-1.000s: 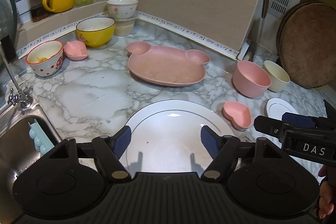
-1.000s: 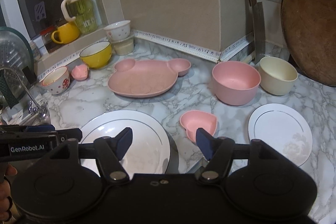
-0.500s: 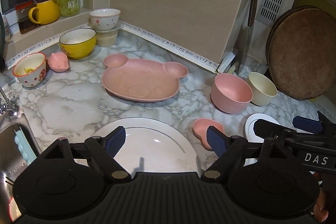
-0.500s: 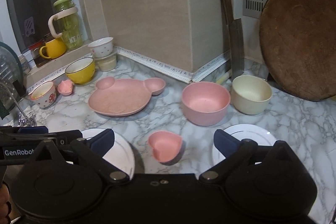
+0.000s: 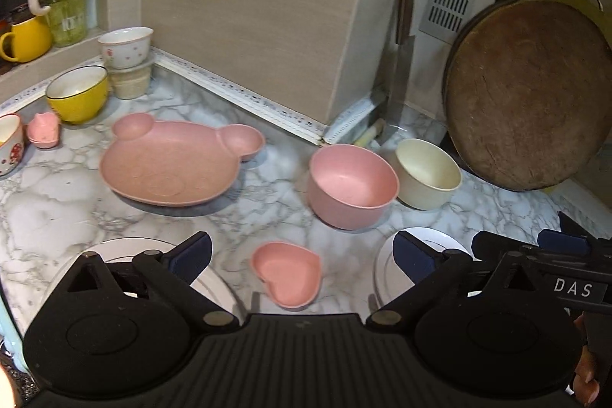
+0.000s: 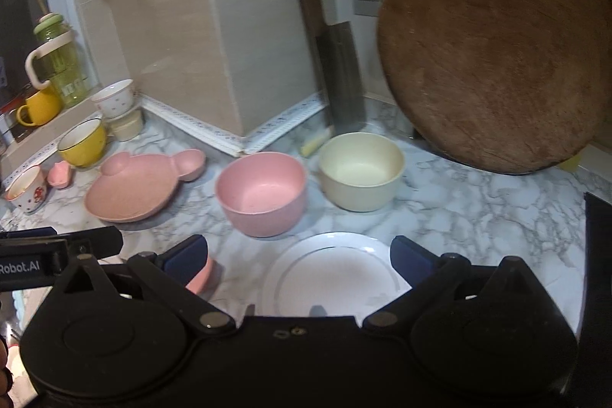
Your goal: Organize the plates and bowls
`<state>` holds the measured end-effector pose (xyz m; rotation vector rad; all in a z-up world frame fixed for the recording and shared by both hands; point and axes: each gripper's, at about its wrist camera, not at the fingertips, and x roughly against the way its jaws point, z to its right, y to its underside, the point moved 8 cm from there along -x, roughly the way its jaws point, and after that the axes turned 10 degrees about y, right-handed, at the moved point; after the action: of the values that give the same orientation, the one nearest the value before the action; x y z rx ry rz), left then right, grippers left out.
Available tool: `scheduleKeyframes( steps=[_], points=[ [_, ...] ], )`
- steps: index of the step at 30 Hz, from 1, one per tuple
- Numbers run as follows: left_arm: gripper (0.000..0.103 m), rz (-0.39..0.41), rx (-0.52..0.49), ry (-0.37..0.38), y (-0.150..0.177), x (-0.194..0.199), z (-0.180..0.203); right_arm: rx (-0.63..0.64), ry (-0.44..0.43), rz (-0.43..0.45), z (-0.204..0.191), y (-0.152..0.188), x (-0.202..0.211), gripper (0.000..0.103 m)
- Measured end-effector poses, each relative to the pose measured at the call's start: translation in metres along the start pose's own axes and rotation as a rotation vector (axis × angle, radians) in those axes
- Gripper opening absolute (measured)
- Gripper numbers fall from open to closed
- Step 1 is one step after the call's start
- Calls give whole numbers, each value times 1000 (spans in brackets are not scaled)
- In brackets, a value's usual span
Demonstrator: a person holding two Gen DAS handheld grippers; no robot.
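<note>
Left wrist view: the left gripper stands with its jaws spread wide and nothing between them, poised above the marble counter at the lower middle of the frame. The heart-shaped pink dish lies in the gap ahead of the jaws, untouched. The large white plate shows at lower left, mostly hidden by the gripper body; the small white plate shows at lower right, beside the right-hand tool. In the middle band sit the pink bear-shaped plate, the pink bowl and the cream bowl, the two bowls just beside each other, possibly touching. Yellow bowl and a stacked pair of small bowls occupy the upper left, against the wall. Items are loose and unsorted; judged an early stage. Right wrist view: the right gripper is likewise released and empty, its jaws bracketing the small white plate at lower centre without contact that can be confirmed. This alignment suggests the plate is the intended pick, probably for stacking on the large plate. A flat plate on marble offers little rim to seize; slippage is the risk. A round wooden board leans upright at upper right, clear of the work.
</note>
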<state>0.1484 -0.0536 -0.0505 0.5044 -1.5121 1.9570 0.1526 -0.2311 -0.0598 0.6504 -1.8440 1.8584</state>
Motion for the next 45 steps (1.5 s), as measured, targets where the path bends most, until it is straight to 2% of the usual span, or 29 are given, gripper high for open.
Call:
scheduleKeyframes(
  steps=[5,8,13,19,21,23,25,27,30,32,37,45],
  points=[
    [102,-34,-35,9,6,-24,22,0,19,-11,30,3,-10,101],
    [102,-73,-36,-14,14,-44,27,9,17,-28,45,8,-19,98],
    [101,-138,-27,3,33,-72,38,16,40,-64,69,18,-41,87],
    [100,-198,-8,23,51,-96,45,1,12,-164,81,39,-72,75],
    [92,-208,-11,38,55,-101,48,-4,3,-191,84,44,-80,69],
    [77,-220,-4,47,57,-106,50,-10,-9,-214,86,47,-86,63],
    [71,-241,26,62,60,-112,49,-11,-34,-237,85,50,-90,57],
    [61,-259,67,81,64,-117,47,-14,-52,-252,84,52,-94,49],
    [55,-269,96,98,65,-122,46,-26,-83,-274,82,53,-98,40],
    [45,-270,104,113,65,-125,48,-33,-96,-290,82,53,-102,37],
    [31,-277,150,142,67,-131,47,-40,-105,-309,85,54,-107,30],
    [21,-271,152,138,63,-136,44,-80,-127,-325,88,55,-112,18]
  ],
)
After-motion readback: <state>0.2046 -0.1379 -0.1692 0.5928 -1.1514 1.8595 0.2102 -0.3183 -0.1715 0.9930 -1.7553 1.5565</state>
